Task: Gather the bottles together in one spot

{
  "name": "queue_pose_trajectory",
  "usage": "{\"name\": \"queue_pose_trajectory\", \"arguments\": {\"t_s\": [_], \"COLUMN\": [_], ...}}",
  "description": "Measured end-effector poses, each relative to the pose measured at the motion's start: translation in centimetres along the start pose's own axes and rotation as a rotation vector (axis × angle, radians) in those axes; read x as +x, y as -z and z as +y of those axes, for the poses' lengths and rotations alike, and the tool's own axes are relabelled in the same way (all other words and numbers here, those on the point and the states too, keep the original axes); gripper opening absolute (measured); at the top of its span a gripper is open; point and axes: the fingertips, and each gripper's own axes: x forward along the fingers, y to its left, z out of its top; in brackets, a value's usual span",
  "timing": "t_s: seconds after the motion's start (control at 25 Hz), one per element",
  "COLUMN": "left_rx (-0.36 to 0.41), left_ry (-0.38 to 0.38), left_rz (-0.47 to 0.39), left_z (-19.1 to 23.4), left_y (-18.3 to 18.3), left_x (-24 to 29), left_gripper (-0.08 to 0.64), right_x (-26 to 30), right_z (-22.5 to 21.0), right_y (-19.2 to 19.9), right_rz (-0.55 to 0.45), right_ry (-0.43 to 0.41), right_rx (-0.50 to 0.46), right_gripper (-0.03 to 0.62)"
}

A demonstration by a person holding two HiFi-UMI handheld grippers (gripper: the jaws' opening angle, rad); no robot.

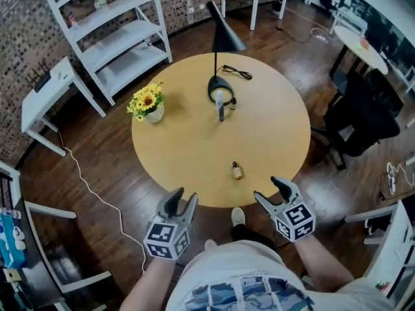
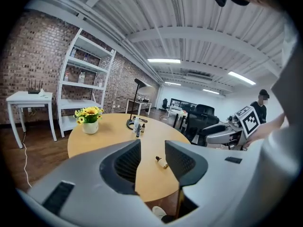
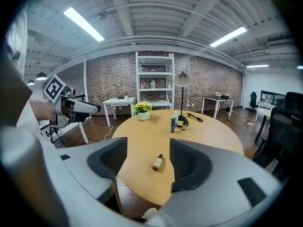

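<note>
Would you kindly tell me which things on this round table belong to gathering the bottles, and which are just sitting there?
Part of the job:
- small bottle lying on its side near the front edge
- cluster of upright bottles at the far side

Just sitting there:
- black lamp
- pot of yellow flowers
- black cable

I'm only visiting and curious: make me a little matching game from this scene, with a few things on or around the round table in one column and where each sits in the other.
Things
1. small brown bottle
2. sunflowers in a white pot
3. black lamp
4. black office chair

Places, as the head view shows them
A. on the floor, right of the table
B. on the table top, left side
C. lying on its side near the table's near edge
D. standing at the table's far side

Pairs: 1-C, 2-B, 3-D, 4-A
</note>
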Motion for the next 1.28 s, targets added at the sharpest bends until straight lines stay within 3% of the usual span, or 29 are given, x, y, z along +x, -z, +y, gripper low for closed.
{"name": "queue_pose_trajectory", "arguments": {"t_s": [0.2, 0.36, 0.64, 0.8, 1.04, 1.28], "left_rx": [0.024, 0.011, -0.042, -0.053, -0.053, -0.046], "left_ry": [0.042, 0.026, 0.027, 0.044, 0.082, 0.034], "left_rz": [-0.016, -0.03, 0.071, 0.117, 0.049, 0.055], "left_z": [-1.3, -1.4, -1.5, -1.9, -2.8, -0.7], "left_y": [1.8, 3.5, 8.2, 9.9, 8.6, 8.5], "left_x": [-5.1, -8.1, -10.2, -10.4, -10.4, -11.5], "left_gripper": [0.137, 0.138, 0.135, 0.135, 0.138, 0.138], "right_x": [-3.6, -6.2, -8.1, -8.0, -6.3, 1.2], "right_z": [4.5, 7.6, 11.2, 11.8, 11.3, 8.1], "right_y": [1.6, 3.9, 6.3, 6.5, 8.3, 10.5], "right_rz": [0.008, 0.025, 0.078, 0.082, 0.117, 0.188], "right_ry": [0.027, 0.019, 0.017, 0.018, 0.012, 0.014], "right_rx": [0.009, 0.033, 0.022, 0.016, 0.003, -0.007], "right_gripper": [0.304, 0.302, 0.302, 0.302, 0.302, 0.302]}}
